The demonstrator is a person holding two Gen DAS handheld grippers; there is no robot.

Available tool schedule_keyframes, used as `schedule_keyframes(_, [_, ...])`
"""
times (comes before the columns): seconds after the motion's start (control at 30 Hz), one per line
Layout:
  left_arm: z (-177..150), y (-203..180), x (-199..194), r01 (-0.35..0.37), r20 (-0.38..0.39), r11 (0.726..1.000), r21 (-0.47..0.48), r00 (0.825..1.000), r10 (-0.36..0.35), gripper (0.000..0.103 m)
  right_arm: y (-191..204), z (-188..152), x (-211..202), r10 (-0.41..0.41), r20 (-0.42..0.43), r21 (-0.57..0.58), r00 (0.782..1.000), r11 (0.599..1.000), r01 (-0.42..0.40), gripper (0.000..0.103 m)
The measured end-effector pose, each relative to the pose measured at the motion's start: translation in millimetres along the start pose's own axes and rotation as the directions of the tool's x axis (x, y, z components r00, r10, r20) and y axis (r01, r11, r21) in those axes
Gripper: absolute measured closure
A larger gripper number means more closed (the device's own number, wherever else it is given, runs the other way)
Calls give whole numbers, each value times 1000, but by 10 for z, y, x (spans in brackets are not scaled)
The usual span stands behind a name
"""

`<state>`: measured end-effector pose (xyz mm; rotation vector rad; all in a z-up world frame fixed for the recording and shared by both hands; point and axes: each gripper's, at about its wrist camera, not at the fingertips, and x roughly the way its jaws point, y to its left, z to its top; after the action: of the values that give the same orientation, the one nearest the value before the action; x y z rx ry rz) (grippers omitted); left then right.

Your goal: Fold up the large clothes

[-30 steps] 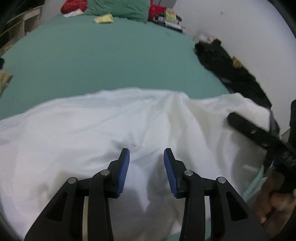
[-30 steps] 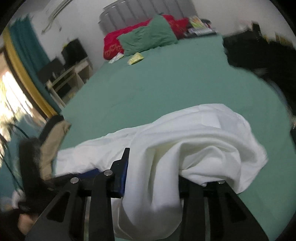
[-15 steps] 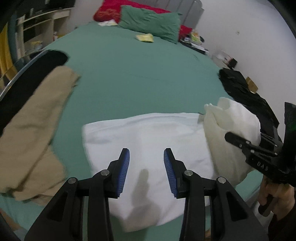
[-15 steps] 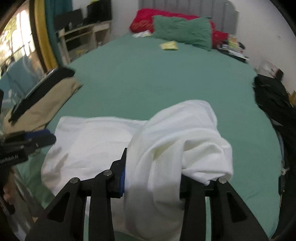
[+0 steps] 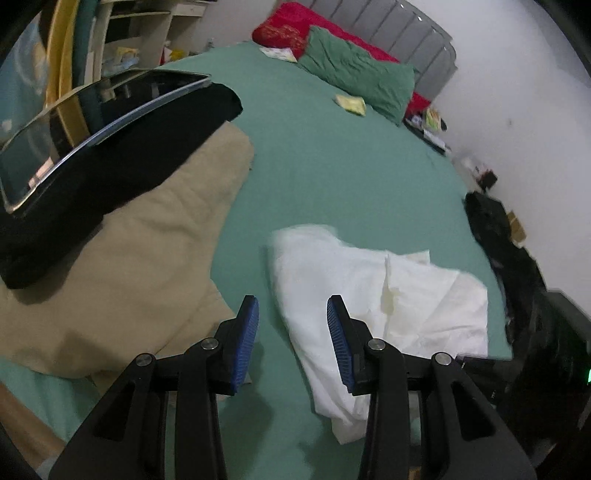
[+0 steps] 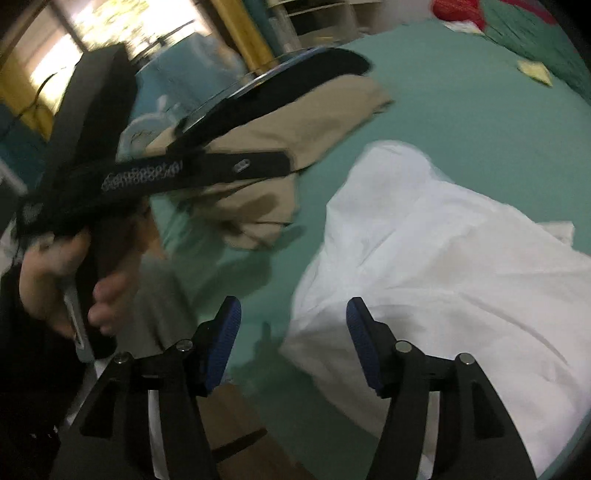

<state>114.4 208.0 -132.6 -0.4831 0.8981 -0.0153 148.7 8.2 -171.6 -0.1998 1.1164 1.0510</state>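
A white garment (image 5: pixel 384 295) lies folded over and rumpled on the green bed sheet (image 5: pixel 332 177); it also shows in the right wrist view (image 6: pixel 443 266). My left gripper (image 5: pixel 292 321) is open and empty, held above the sheet at the garment's left edge. My right gripper (image 6: pixel 293 332) is open and empty above the garment's near left corner. In the right wrist view the left gripper's black body (image 6: pixel 177 173) is seen in a hand at the left.
A tan garment (image 5: pixel 122 266) and a black garment (image 5: pixel 122 162) lie on the bed's left side by a shiny curved rail (image 5: pixel 92 136). A green pillow (image 5: pixel 354 81), a red pillow (image 5: pixel 288 33) and dark clothes (image 5: pixel 506 266) lie farther off.
My right gripper has let go of the white garment, which now lies on the bed. Both grippers have pulled back and swung left, bringing the tan and black garments into view.
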Motion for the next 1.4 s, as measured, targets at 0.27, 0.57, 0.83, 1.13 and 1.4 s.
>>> schedule_keyframes(0.27, [-157, -442, 279, 115, -97, 990, 86, 990, -107, 53, -362, -356, -737, -121, 105, 98, 987, 989, 111, 43])
schedule_keyframes(0.57, [-322, -873, 981, 140, -294, 978, 153, 951, -91, 78, -1393, -982, -1407, -370, 155, 413, 916, 867, 280, 43])
schedule_keyframes(0.83, [-326, -771, 299, 4, -83, 988, 155, 997, 9, 96, -1900, -1063, -1304, -350, 194, 538, 917, 819, 198, 43])
schedule_keyframes(1.13, [-489, -438, 502, -114, -212, 990, 83, 969, 130, 96, -1859, -804, -678, -337, 92, 442, 937, 857, 265, 43])
schedule_keyframes(1.4, [-425, -402, 311, -124, -151, 990, 64, 980, 132, 81, -1849, -784, -706, -311, 124, 462, 942, 859, 222, 39])
